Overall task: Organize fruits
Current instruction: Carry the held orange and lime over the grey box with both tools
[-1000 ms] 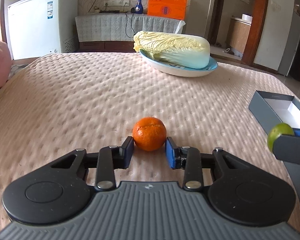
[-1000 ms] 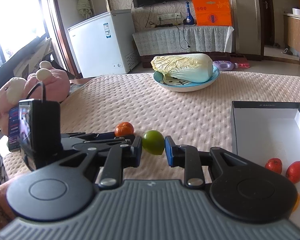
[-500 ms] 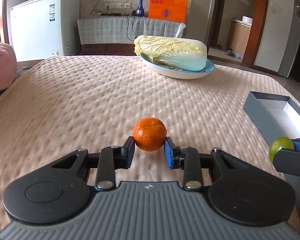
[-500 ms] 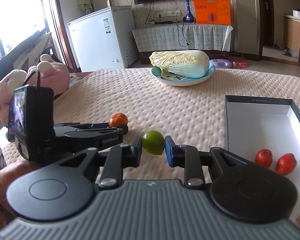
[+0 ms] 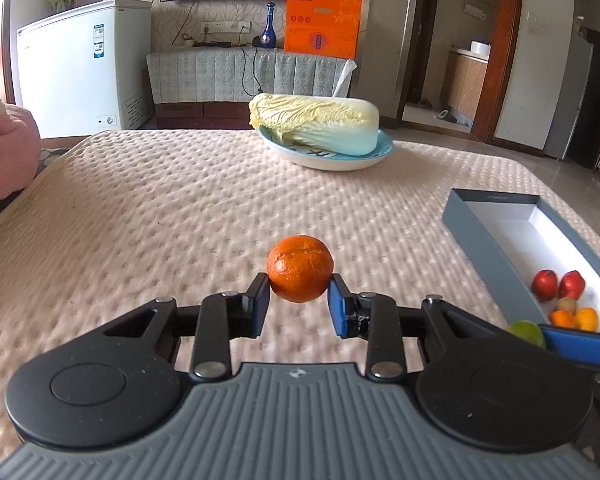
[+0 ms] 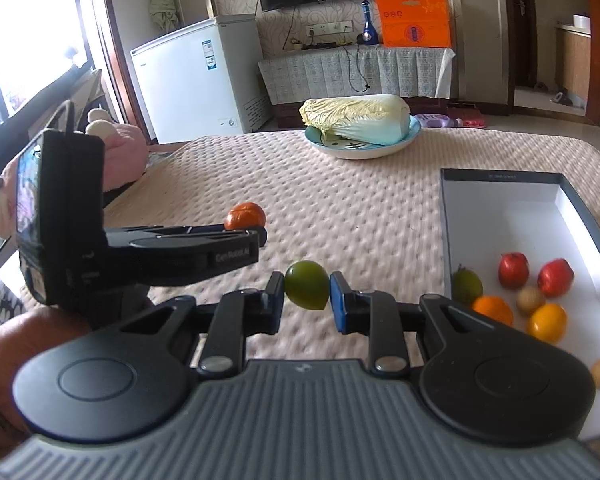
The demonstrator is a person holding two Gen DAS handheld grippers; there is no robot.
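Observation:
My left gripper (image 5: 299, 304) is shut on an orange (image 5: 300, 268) and holds it above the bedspread; the orange also shows in the right wrist view (image 6: 245, 216). My right gripper (image 6: 307, 300) is shut on a green lime (image 6: 307, 290), held above the bedspread just left of the grey box (image 6: 504, 177). The lime also shows at the right edge of the left wrist view (image 5: 526, 332). The box (image 5: 492, 240) holds several fruits: red ones (image 6: 513, 270), orange ones (image 6: 547, 322), a green one (image 6: 467, 285) and small tan ones (image 6: 530, 298).
A blue plate (image 5: 384, 151) with a napa cabbage (image 5: 316, 128) sits at the far side of the beige bedspread (image 5: 172, 216). A pink plush toy (image 6: 118, 148) lies at the left edge. A white freezer (image 5: 80, 68) stands beyond.
Both grippers have risen with their fruits. The right gripper has moved nearer the box, so more of the fruits inside it show.

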